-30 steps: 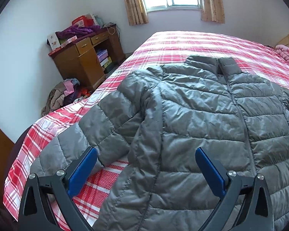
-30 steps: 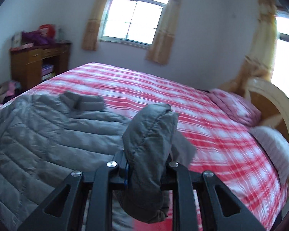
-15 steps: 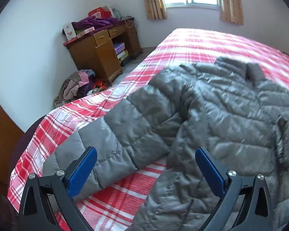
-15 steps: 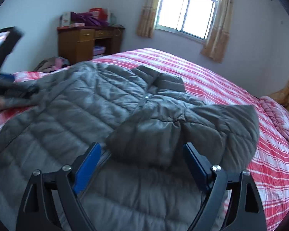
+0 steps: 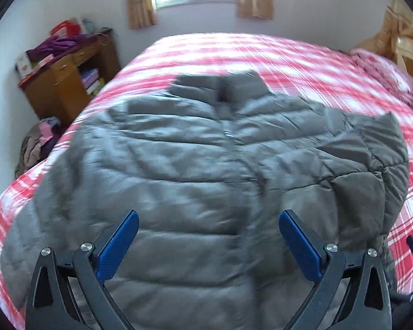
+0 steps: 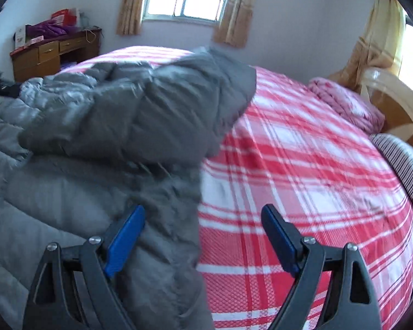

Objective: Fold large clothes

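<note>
A grey quilted jacket (image 5: 195,170) is seen spread front-up on the red plaid bed (image 5: 303,63), collar at the far end, with one sleeve (image 5: 371,165) laid folded across its right side. The left gripper (image 5: 208,240) is held spread wide above the near hem, nothing caught between its blue pads (image 5: 118,247). The right gripper (image 6: 202,235) is likewise splayed and empty over the jacket's right edge, where padded cloth meets bedspread; a wooden desk (image 6: 52,52) is glimpsed far left.

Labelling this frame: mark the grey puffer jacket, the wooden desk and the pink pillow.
grey puffer jacket (image 5: 179,181): left wrist view, quilted front panel.
wooden desk (image 5: 60,88): left wrist view, side panel.
pink pillow (image 6: 347,104): right wrist view, top surface.
</note>
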The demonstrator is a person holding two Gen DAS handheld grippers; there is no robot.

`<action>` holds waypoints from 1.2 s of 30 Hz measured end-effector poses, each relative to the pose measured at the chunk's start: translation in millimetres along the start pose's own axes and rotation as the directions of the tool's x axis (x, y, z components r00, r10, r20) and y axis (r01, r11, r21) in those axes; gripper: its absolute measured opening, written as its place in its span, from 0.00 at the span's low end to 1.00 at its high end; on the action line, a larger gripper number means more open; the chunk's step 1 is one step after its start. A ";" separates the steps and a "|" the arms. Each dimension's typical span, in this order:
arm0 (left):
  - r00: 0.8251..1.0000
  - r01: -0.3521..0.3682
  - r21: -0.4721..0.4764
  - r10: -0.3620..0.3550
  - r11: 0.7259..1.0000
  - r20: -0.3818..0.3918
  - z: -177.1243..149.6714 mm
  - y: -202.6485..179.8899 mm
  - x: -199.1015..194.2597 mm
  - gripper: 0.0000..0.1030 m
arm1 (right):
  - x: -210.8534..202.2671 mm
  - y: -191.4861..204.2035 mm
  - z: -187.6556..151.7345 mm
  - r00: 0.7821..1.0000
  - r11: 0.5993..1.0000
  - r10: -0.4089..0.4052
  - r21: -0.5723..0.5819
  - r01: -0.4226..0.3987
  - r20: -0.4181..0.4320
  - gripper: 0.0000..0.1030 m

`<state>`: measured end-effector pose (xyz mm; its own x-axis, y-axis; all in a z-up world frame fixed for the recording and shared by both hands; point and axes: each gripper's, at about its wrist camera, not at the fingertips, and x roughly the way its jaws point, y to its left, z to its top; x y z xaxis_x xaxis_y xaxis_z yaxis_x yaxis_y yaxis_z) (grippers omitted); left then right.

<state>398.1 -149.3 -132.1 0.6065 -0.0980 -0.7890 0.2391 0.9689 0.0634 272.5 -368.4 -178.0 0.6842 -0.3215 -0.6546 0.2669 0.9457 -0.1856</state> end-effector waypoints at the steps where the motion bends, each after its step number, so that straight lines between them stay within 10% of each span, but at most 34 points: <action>1: 1.000 0.012 0.016 -0.011 1.000 -0.013 1.7 -9.7 7.2 0.95 | 4.2 -1.4 -3.0 1.000 1.000 0.004 0.003 -0.004 -0.015 0.87; 6: 0.991 0.080 0.041 -0.076 0.996 -0.107 6.4 -44.2 39.5 0.16 | 7.4 -3.0 -5.2 0.999 1.000 0.000 -0.002 0.000 -0.034 0.91; 15: 0.995 -0.073 0.075 0.068 0.995 0.071 10.4 5.7 -2.6 0.07 | 8.9 -7.3 -15.3 0.999 1.000 -0.004 0.029 0.005 -0.036 0.96; 31: 0.968 -0.250 0.028 0.250 0.968 -0.006 -13.2 69.8 24.8 0.12 | 14.1 -14.5 -13.4 0.993 0.995 0.068 0.073 -0.060 -0.100 0.99; 34: 0.962 -0.271 0.034 0.271 0.962 0.009 -8.4 72.8 12.0 0.40 | 0.8 -23.7 -7.9 0.992 0.993 0.096 0.073 -0.090 -0.085 0.98; 36: 0.946 -0.317 0.000 0.316 0.948 0.067 -2.4 79.8 -4.1 0.83 | -14.2 -36.1 1.5 0.994 0.991 0.106 0.083 -0.102 -0.040 0.97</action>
<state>412.9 -71.0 -125.2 0.7004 0.1984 -0.6856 0.0342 0.9502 0.3099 254.1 -398.1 -160.9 0.6806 -0.2175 -0.6996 0.2507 0.9664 -0.0566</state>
